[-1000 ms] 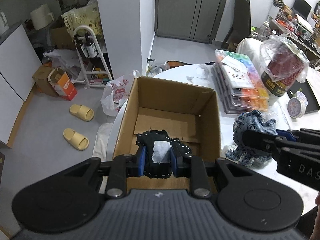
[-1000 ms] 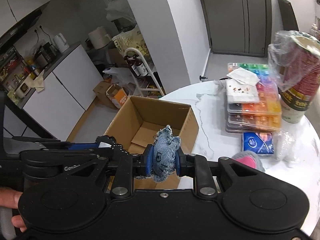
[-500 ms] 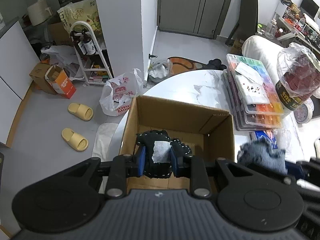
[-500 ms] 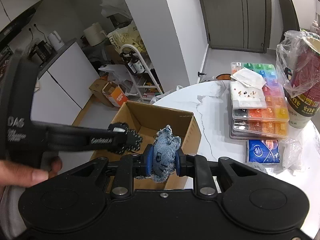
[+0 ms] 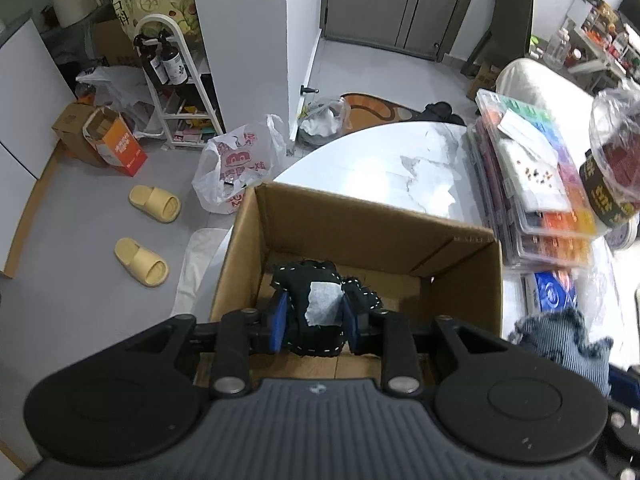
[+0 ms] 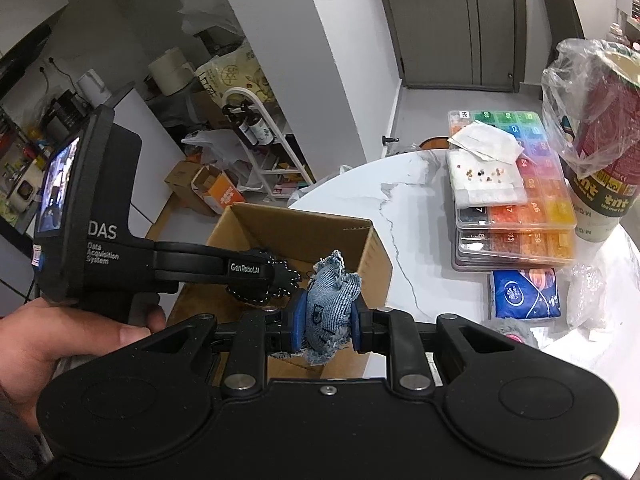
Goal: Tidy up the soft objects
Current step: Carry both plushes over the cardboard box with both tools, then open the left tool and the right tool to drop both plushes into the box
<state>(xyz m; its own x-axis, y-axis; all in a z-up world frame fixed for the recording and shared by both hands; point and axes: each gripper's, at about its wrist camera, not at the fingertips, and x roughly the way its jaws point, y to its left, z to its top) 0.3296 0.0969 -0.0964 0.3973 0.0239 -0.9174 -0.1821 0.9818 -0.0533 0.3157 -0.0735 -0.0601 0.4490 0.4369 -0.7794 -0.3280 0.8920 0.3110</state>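
Left wrist view looked steeply down, close over the cardboard box [image 5: 360,240]; right wrist view faced it obliquely — both shared the box and marble table [image 6: 420,208] (fisheye-curved).

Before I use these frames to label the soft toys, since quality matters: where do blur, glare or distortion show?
Left wrist view: fisheye bends the room edges; the denim toy at lower right is motion-smeared; glare whitens the marble table; the black toy stays sharp. Right wrist view: curved walls, the denim toy crisp, glare on the table's right edge.
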